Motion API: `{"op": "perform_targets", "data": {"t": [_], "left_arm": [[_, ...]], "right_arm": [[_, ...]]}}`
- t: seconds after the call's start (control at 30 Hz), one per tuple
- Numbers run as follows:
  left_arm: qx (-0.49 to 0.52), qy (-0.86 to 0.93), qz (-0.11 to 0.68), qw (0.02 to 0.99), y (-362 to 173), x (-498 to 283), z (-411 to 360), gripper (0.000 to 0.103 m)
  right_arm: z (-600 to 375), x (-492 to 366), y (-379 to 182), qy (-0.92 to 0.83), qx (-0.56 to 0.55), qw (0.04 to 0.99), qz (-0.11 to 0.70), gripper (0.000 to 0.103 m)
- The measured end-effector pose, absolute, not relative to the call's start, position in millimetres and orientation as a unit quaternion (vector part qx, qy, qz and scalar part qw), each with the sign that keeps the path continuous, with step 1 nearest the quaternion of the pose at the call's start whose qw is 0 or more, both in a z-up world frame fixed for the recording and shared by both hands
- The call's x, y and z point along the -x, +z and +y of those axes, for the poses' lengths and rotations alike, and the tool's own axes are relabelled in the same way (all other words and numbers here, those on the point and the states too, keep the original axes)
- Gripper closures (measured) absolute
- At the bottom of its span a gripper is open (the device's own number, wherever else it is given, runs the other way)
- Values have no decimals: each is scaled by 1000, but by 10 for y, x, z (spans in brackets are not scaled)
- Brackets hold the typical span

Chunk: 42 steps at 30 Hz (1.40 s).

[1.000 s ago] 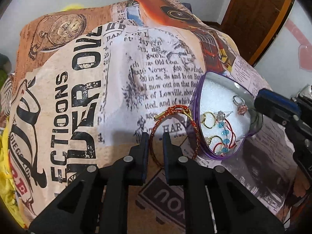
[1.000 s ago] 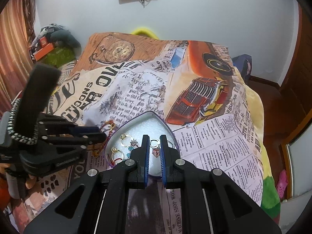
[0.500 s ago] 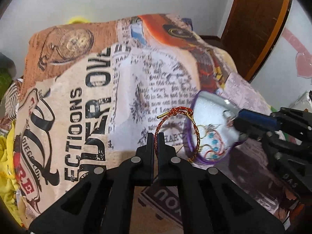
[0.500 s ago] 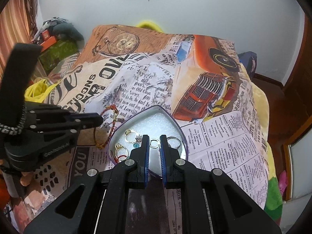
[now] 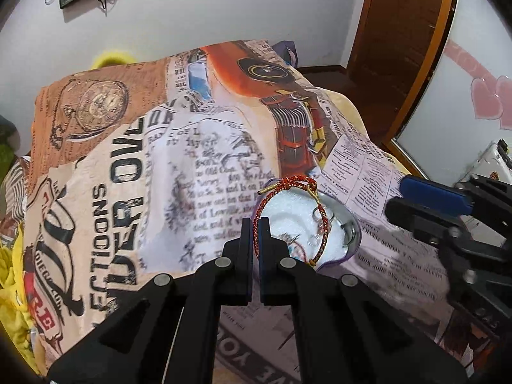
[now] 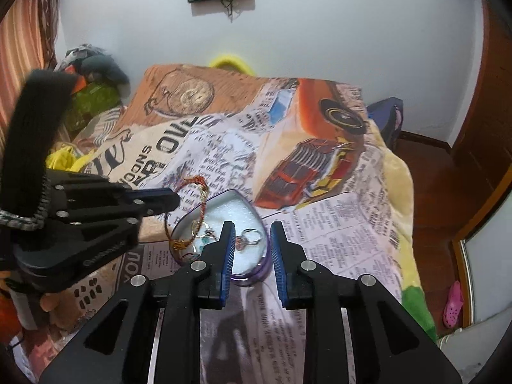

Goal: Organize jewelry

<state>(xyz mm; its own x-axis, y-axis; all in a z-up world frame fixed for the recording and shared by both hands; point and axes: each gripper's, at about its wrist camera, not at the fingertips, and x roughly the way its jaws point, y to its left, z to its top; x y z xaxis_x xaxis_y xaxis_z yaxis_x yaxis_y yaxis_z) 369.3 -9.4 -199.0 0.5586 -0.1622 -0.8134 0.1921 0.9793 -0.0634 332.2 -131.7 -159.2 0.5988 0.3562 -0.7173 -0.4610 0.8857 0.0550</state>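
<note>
The red-and-gold cord bracelet (image 5: 289,214) is pinched only by one thin strand between the clenched left gripper (image 5: 255,224), hanging over the heart-shaped tin (image 6: 252,275); a jolt could slip it onto the printed blanket (image 5: 198,166) at nine o'clock. The left gripper tilts steeply downward; the right gripper (image 6: 251,240), angled down at three o'clock of the left, is opening over the rings (image 6: 248,238), empty.

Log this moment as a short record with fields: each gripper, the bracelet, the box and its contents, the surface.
left gripper: shut on the red braided bracelet, holding it in the air
right gripper: jaws opening, nothing pinched; hovers over the box
box: heart-shaped, purple rim, white lining, open
contents: rings, one with a pink stone, a gold ring, turquoise beads
surface: bed with newspaper-print blanket
</note>
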Motion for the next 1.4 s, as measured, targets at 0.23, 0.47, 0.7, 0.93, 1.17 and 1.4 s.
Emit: {"op": "perform_targets", "data": {"t": [0.23,0.47,0.7,0.93,1.17,1.4], "left_arm": [[-29,-108,463,879,-2084,-3754,-233,102],[-48,-104,451,885,-1972,-3594,-294,102],[-33,-84,415,905,-1521,-3314,-205,102],[-31,-63,339,938,-843,-2712,-147,102],[-13,-59,251,966,-231,-1996,-97,102],[16,-51,170,984,172,-1261,-60,102]], "right_arm": [[-1411,-3313,-1552,226,59,895,379,83],[-1401,-3246,-1528,230,58,894,380,83],[-1427,-3003,-1216,230,56,906,352,83],[-1507,-2533,-687,226,48,929,288,83],[-1628,-1873,-115,213,30,957,195,83],[-1725,-1289,203,190,11,974,127,83]]}}
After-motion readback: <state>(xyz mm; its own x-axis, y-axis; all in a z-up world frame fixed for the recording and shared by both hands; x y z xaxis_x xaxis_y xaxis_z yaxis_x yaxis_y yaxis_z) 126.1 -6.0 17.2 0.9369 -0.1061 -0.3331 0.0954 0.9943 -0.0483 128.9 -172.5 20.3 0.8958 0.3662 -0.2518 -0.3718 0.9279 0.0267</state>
